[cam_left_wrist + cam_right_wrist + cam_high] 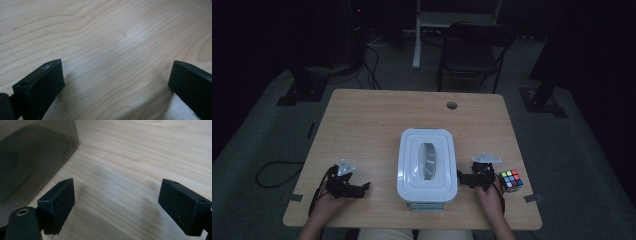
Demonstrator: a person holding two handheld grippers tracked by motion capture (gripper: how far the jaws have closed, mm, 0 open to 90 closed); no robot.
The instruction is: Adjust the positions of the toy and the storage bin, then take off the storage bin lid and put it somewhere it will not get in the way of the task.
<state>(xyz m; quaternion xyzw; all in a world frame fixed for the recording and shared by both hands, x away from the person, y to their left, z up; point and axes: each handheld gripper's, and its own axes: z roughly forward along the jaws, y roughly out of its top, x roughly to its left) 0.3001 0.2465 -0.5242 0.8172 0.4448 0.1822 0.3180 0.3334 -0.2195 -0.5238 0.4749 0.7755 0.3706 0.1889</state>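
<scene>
Near the lower middle of the high view, a white lidded container (427, 165) is seen standing on the wooden table (377, 120), its long side running away from the person. A raised rectangular panel with a grey oval part is set into its lid; what lies inside cannot be told, since the lid is shut and opaque from above. To the lower left of the container, well apart from it, the left gripper (362, 189) is held low over the table, a grey three-cornered plate on top. At the lower right, just beside the container's right wall, the right gripper (460, 178) is held, and a colour cube (510, 180) is seen just to the right of that hand, resting on the table.

What the high view leaves too small to judge is supplied by the gripper views. In the left gripper view, the jaws of the left gripper (116, 75) are seen set wide apart, with bare wood grain between them and nothing held. In the right gripper view, the jaws of the right gripper (116, 195) are likewise spread apart over bare wood, and a smoky, translucent container wall (35, 152) is shown at the upper left of the frame, near the left jaw but not touched by it; a dark shape is dimly seen through it, too blurred to name.
</scene>
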